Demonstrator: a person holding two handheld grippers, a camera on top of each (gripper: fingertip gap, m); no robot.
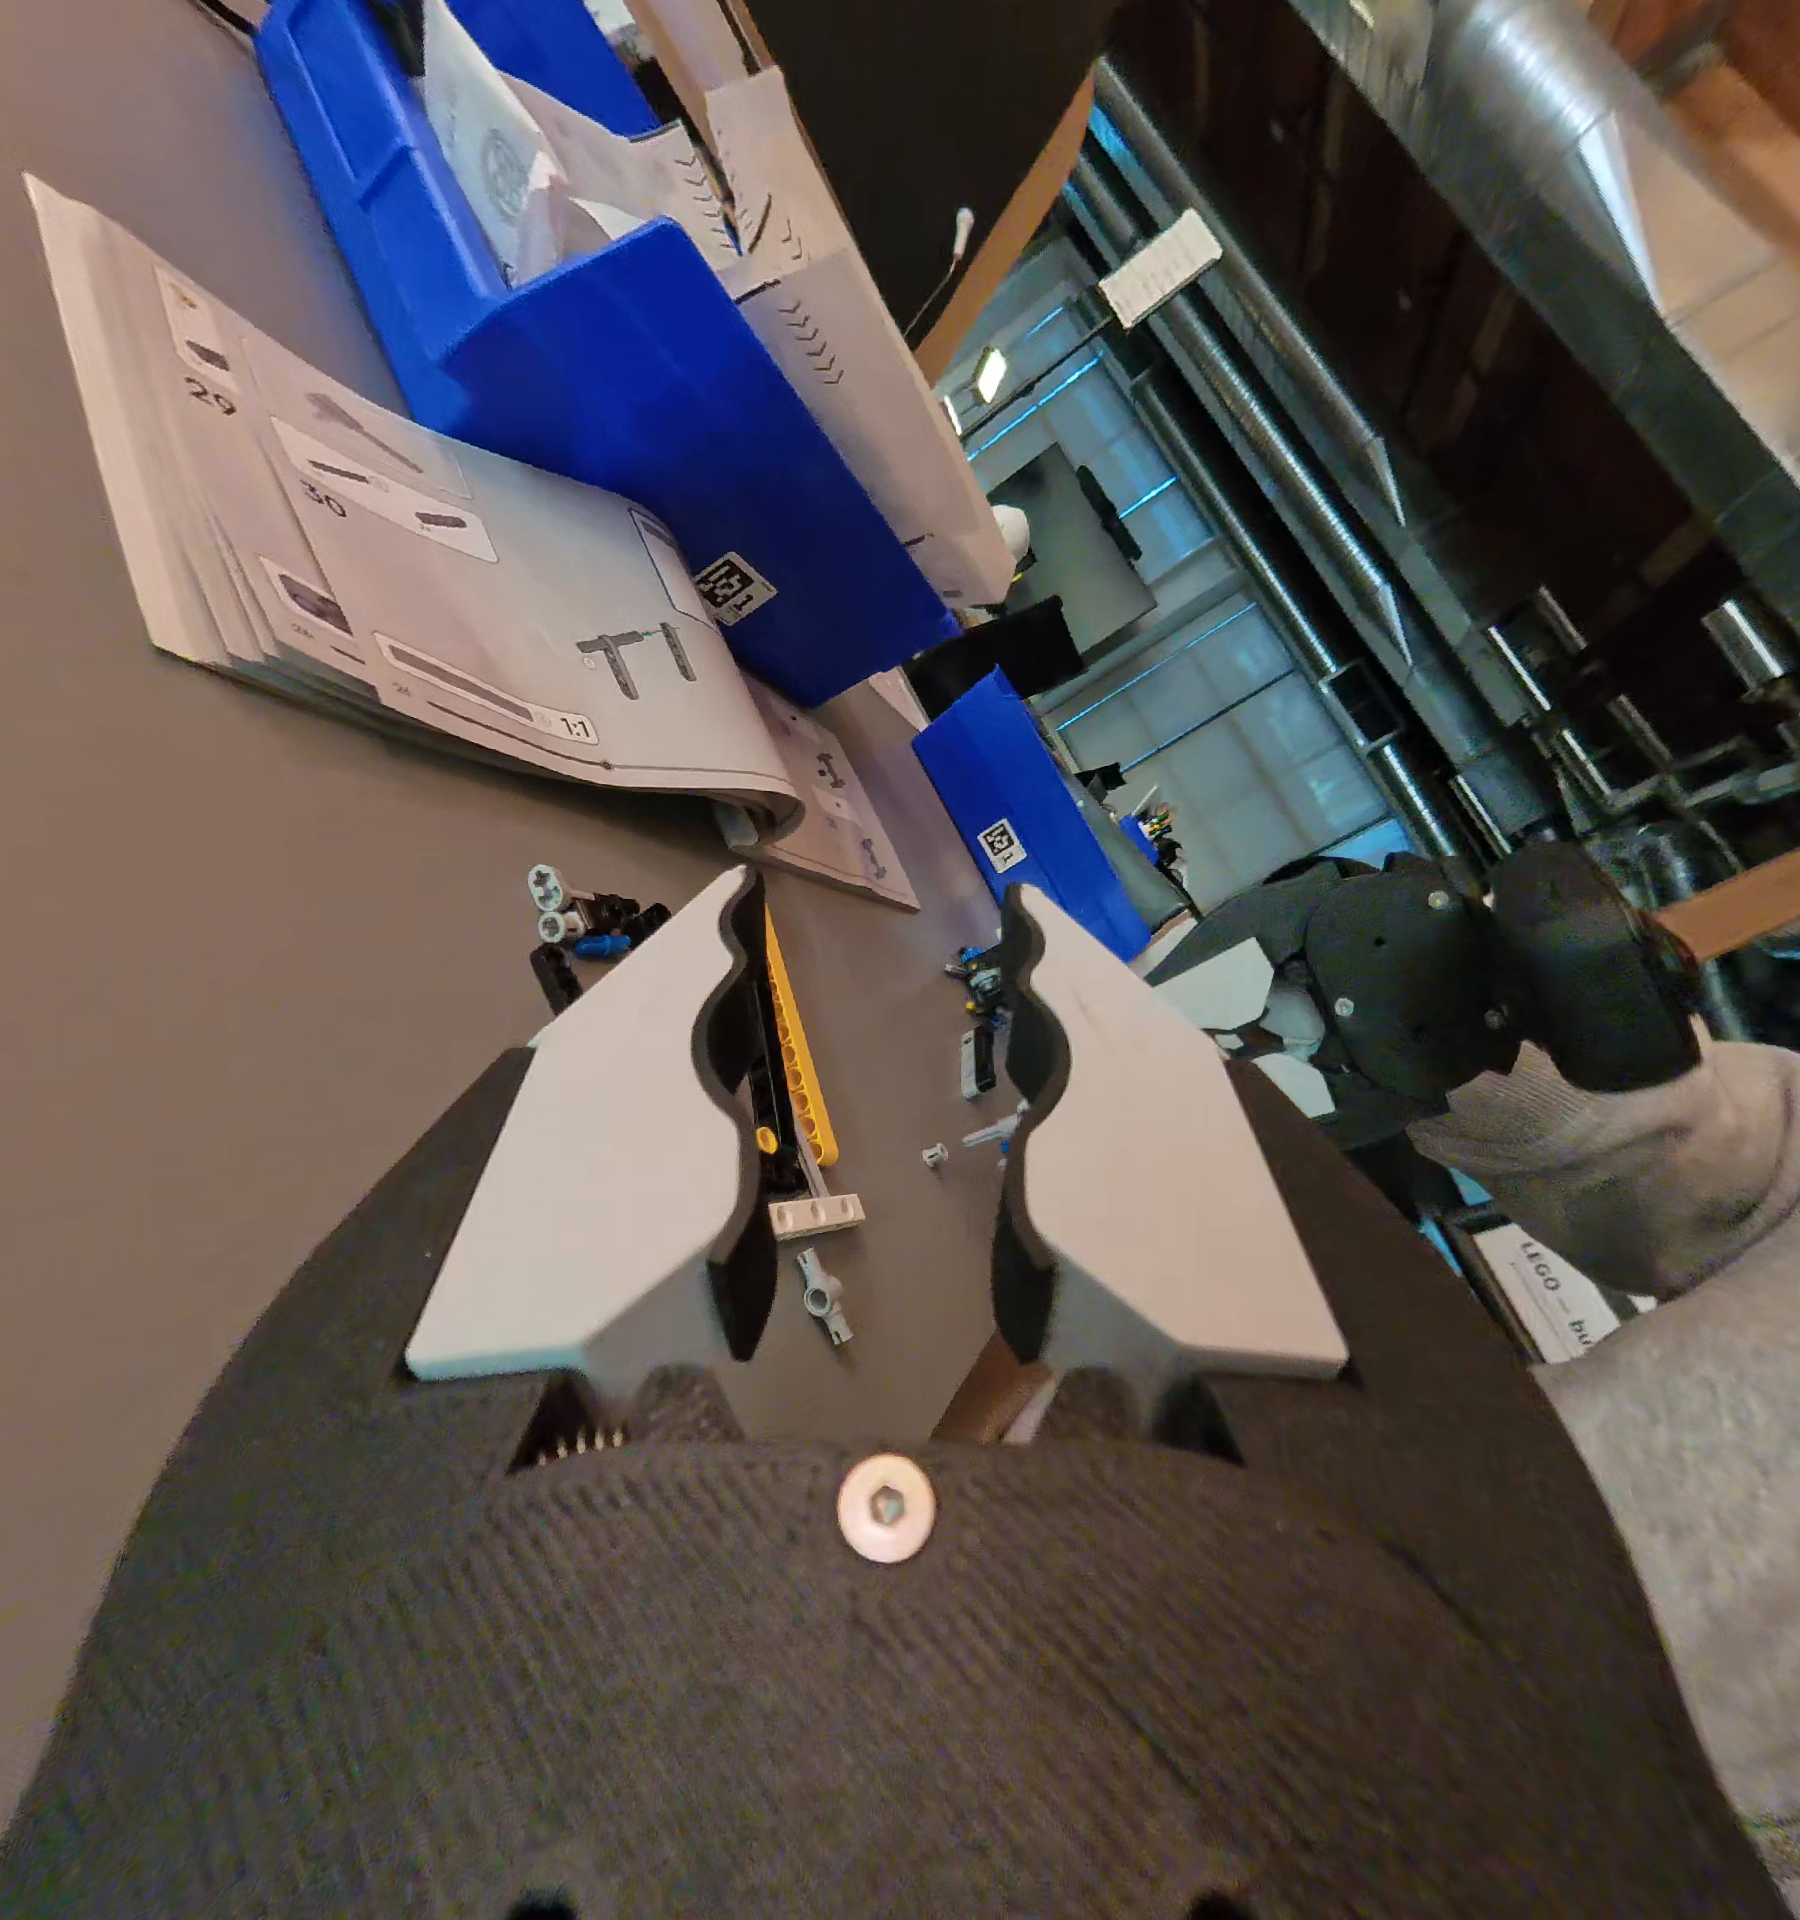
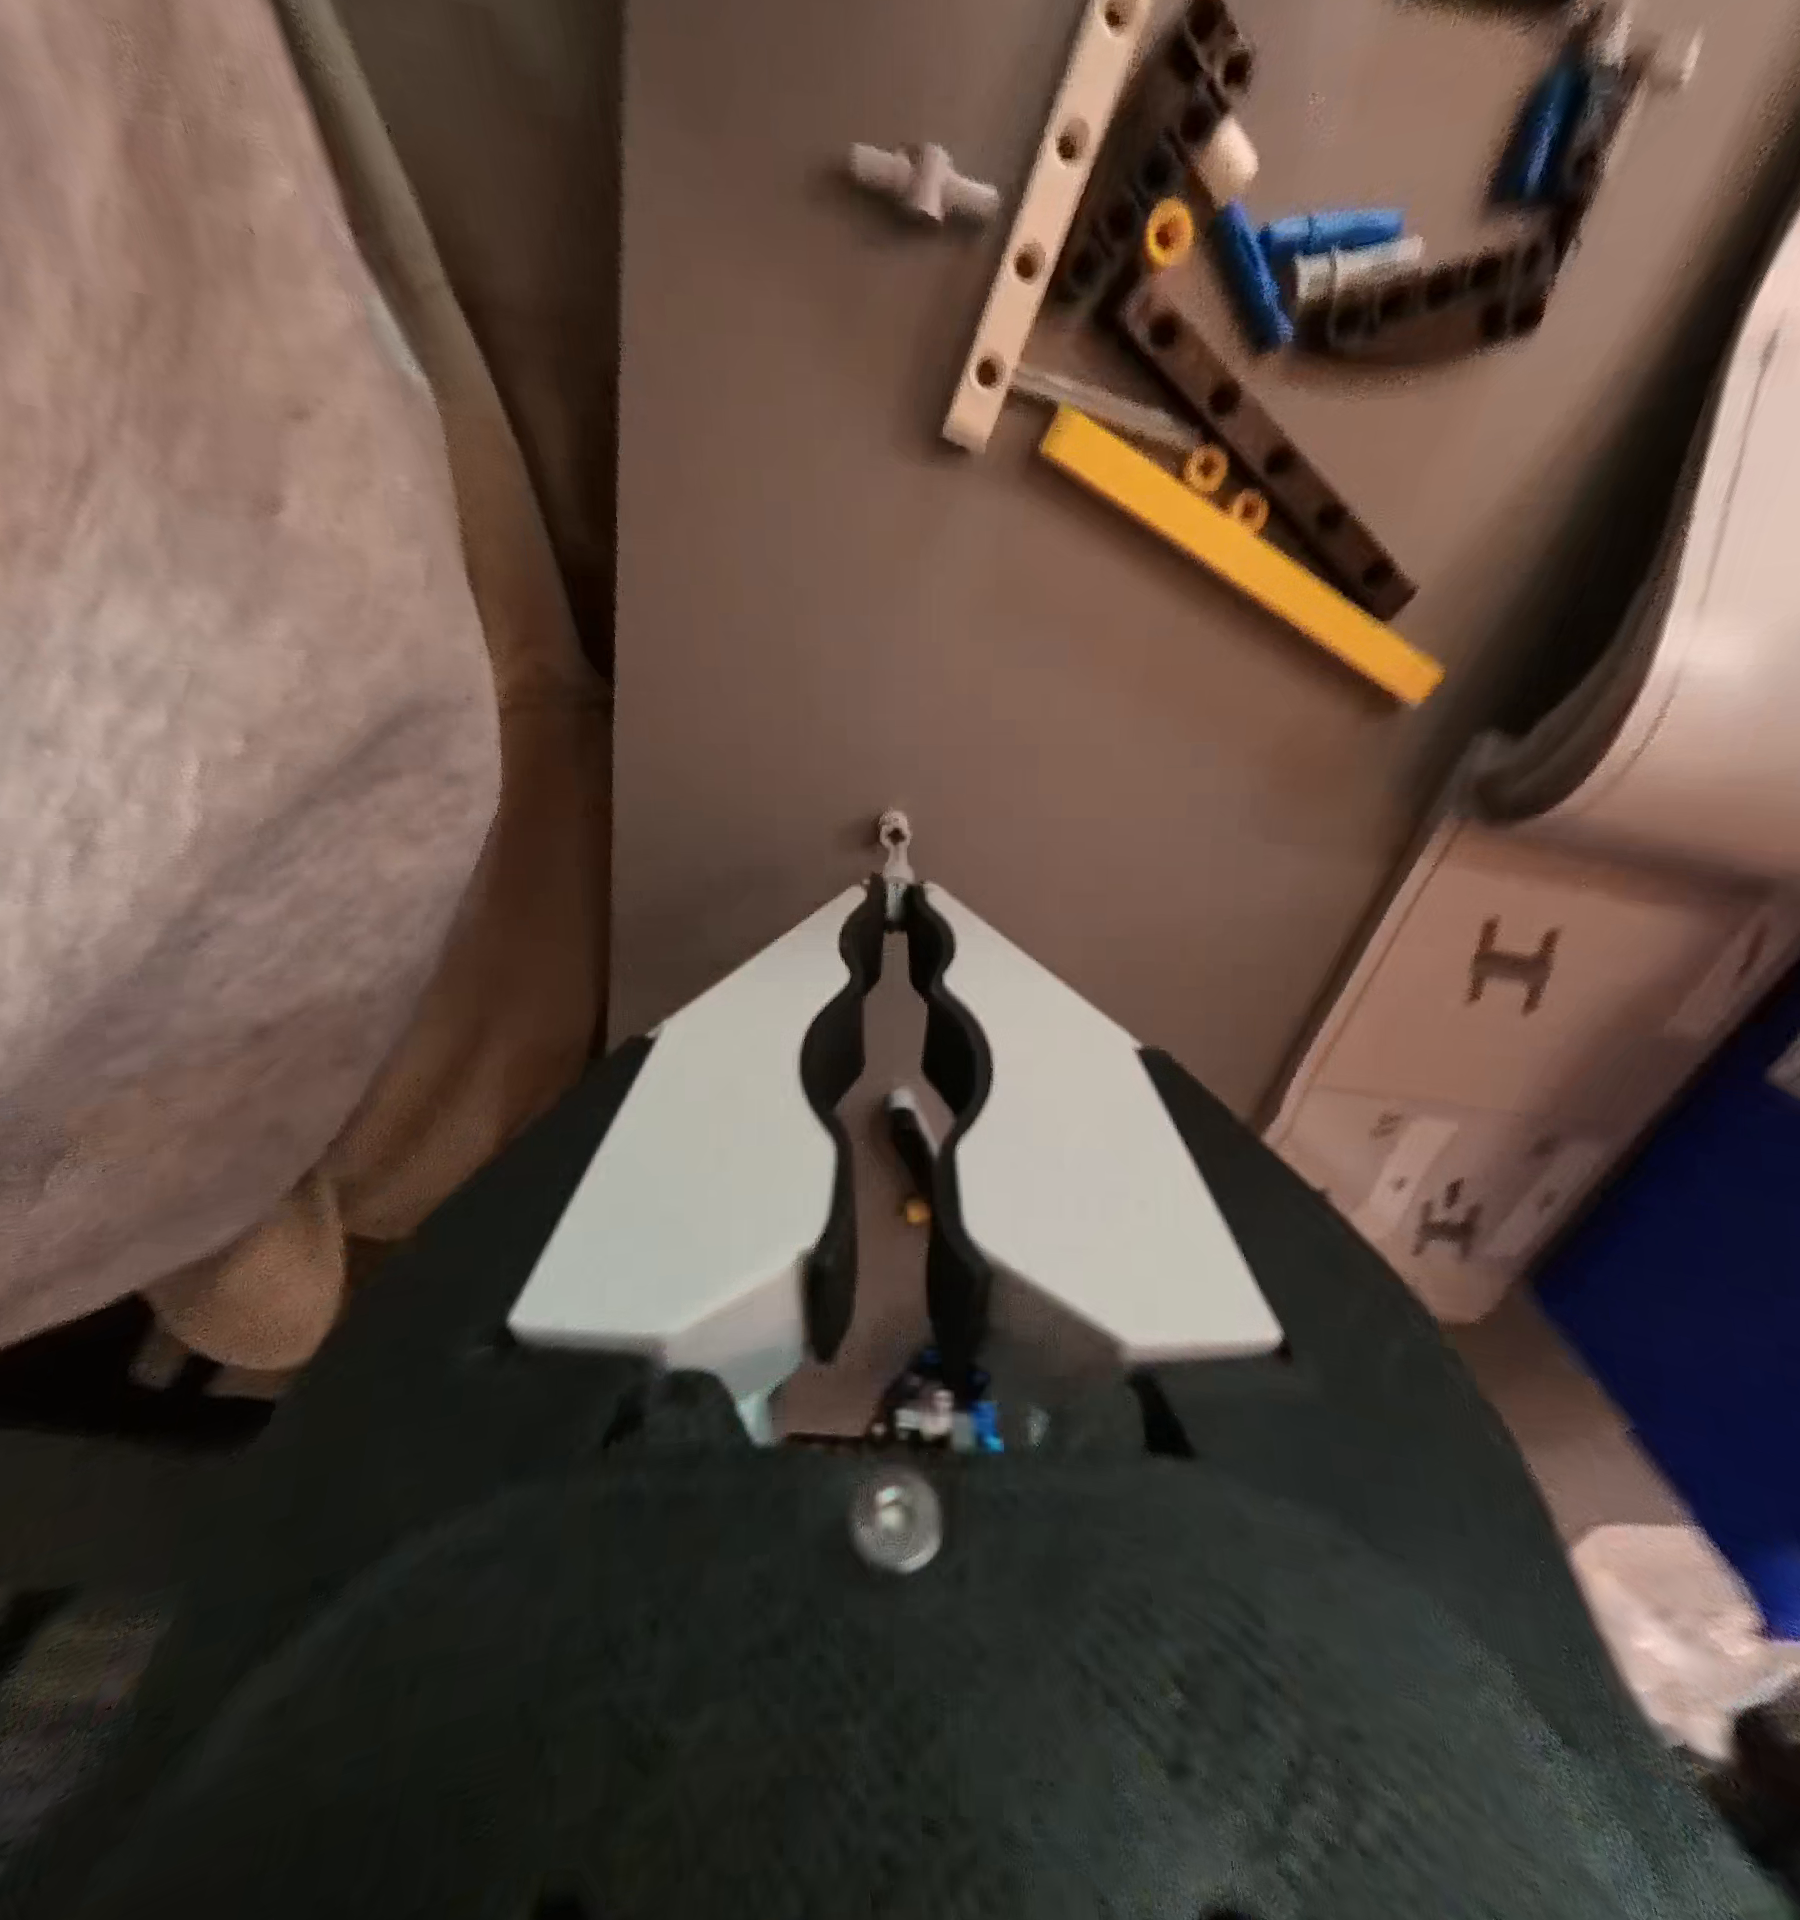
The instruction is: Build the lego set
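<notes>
In the left wrist view the left gripper (image 1: 880, 904) is wide open over the table (image 1: 148, 1039) by the yellow beam (image 1: 797, 1039), and in the right wrist view the right gripper (image 2: 893, 896) pinches a tiny grey pin (image 2: 893, 847), with the beams (image 2: 1187, 364) lying farther off.

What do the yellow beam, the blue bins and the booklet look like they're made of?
Yellow beam: likely hard moulded plastic, smooth, with crisp edges and round holes. Blue bins: probably rigid plastic, with faint sheen and moulded ribs. Booklet: paper, slightly glossy, its thin pages curling at the fold.
</notes>
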